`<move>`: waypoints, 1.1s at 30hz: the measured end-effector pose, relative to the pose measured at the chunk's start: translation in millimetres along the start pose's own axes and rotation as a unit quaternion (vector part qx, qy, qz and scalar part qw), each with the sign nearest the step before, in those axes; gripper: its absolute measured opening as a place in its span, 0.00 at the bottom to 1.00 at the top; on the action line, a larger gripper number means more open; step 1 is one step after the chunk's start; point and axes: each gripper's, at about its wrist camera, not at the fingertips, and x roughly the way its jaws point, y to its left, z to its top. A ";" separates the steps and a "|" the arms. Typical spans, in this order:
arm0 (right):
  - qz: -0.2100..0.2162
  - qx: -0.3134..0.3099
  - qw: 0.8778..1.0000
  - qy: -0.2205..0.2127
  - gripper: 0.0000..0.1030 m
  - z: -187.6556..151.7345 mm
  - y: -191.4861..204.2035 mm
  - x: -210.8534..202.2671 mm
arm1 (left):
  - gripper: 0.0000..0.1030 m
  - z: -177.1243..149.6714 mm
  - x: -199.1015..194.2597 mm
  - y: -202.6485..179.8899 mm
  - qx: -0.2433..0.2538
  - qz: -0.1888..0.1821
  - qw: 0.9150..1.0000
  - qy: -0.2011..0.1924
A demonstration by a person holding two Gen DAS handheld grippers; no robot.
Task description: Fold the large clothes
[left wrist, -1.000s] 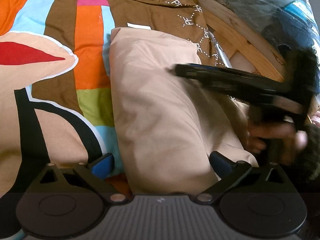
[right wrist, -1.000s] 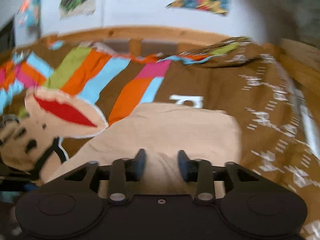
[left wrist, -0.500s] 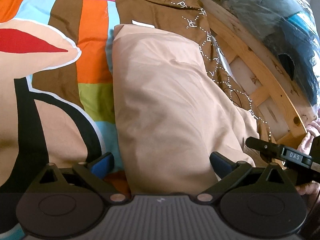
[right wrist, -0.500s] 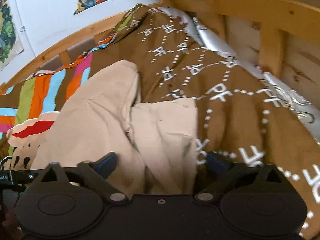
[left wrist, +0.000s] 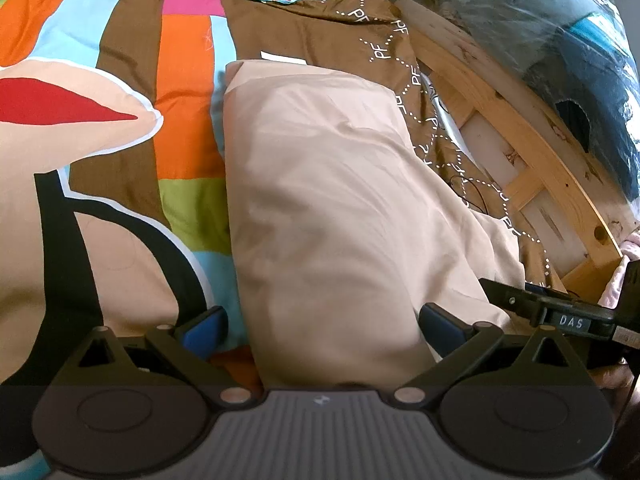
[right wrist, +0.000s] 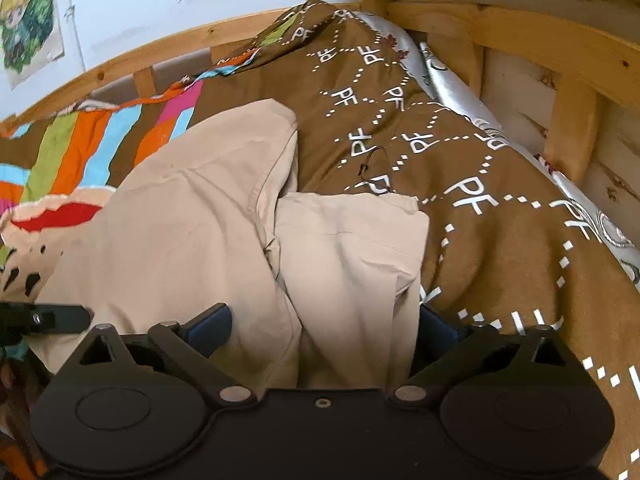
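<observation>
A beige garment (left wrist: 328, 200) lies folded into a long strip on the colourful bedspread (left wrist: 184, 92). Its near end runs between the blue-padded fingers (left wrist: 204, 326) of my left gripper (left wrist: 322, 326), which stands open. In the right wrist view the same garment (right wrist: 180, 220) shows a smaller flap (right wrist: 352, 248) sticking out on its right side. My right gripper (right wrist: 324, 324) is open, with that flap and the main fold between its fingers. Each gripper shows in the other's view: the right gripper (left wrist: 560, 316) low at the right edge, the left gripper (right wrist: 44, 318) low at the left edge.
A wooden bed frame (left wrist: 520, 132) runs along the right side, with plastic-wrapped bundles (left wrist: 560, 32) beyond it. The brown part of the bedspread (right wrist: 460, 152) with white lettering is bunched beside the garment. Posters (right wrist: 28, 12) hang on the white wall behind the headboard rail (right wrist: 160, 52).
My right gripper swung from over the garment's middle to its near right end and opened from nearly shut. The left gripper stayed open and barely moved.
</observation>
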 end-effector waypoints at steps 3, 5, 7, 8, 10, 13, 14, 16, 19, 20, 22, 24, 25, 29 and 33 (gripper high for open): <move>-0.002 -0.009 1.000 0.000 0.99 -1.0 2.3 1.7 | 1.00 0.1 -0.1 0.9 -0.002 -0.002 1.000 0.001; -0.002 -0.011 1.000 -0.001 0.99 -1.5 2.5 2.0 | 1.00 0.4 -0.2 1.7 -0.004 -0.003 1.000 0.002; -0.002 -0.012 1.000 -0.001 0.99 -1.7 2.6 2.2 | 1.00 0.5 -0.3 2.6 -0.004 -0.004 1.000 0.002; -0.003 -0.012 1.000 -0.001 0.99 -1.6 2.6 2.2 | 1.00 0.8 -0.3 3.2 -0.005 -0.004 1.000 0.003; -0.004 -0.015 1.000 -0.001 0.99 -2.0 3.1 2.5 | 1.00 0.9 -0.1 3.7 -0.006 -0.005 1.000 0.003; -0.007 -0.018 1.000 0.000 0.99 -2.3 4.6 2.5 | 1.00 1.2 -0.2 5.3 -0.009 -0.009 1.000 0.005; -0.007 -0.019 1.000 0.000 0.99 -2.3 4.7 2.6 | 1.00 1.2 -0.6 6.2 -0.010 -0.011 1.000 0.004; -0.008 -0.021 1.000 0.000 0.99 -2.6 4.7 2.6 | 0.99 0.9 -3.3 8.6 -0.012 -0.020 1.000 0.001; -0.008 -0.021 1.000 0.000 0.99 -2.9 4.7 2.5 | 0.99 3.7 -10.7 13.9 -0.022 -0.041 0.999 -0.008; -0.008 -0.021 1.000 0.000 0.99 -2.9 4.6 2.6 | 0.99 5.9 -13.7 17.2 -0.030 -0.054 0.998 -0.015; -0.008 -0.020 1.000 0.000 0.99 -3.0 4.5 2.6 | 0.99 14.0 -16.9 24.2 -0.050 -0.069 0.996 -0.026; -0.006 -0.017 1.000 -0.001 0.99 -2.9 4.3 2.1 | 0.99 27.3 -16.2 31.3 -0.066 -0.068 0.995 -0.028; -0.004 -0.012 1.000 -0.004 0.98 -2.8 3.4 1.3 | 0.99 34.0 -15.0 34.5 -0.069 -0.064 0.995 -0.027; 0.009 0.014 1.000 -0.022 0.85 -1.4 -2.9 -4.0 | 0.99 66.6 -0.2 51.7 -0.056 -0.041 0.997 -0.011; 0.021 0.015 0.999 -0.028 0.82 -3.3 -6.9 -1.2 | 1.00 84.2 27.3 65.8 -0.047 -0.062 0.996 0.038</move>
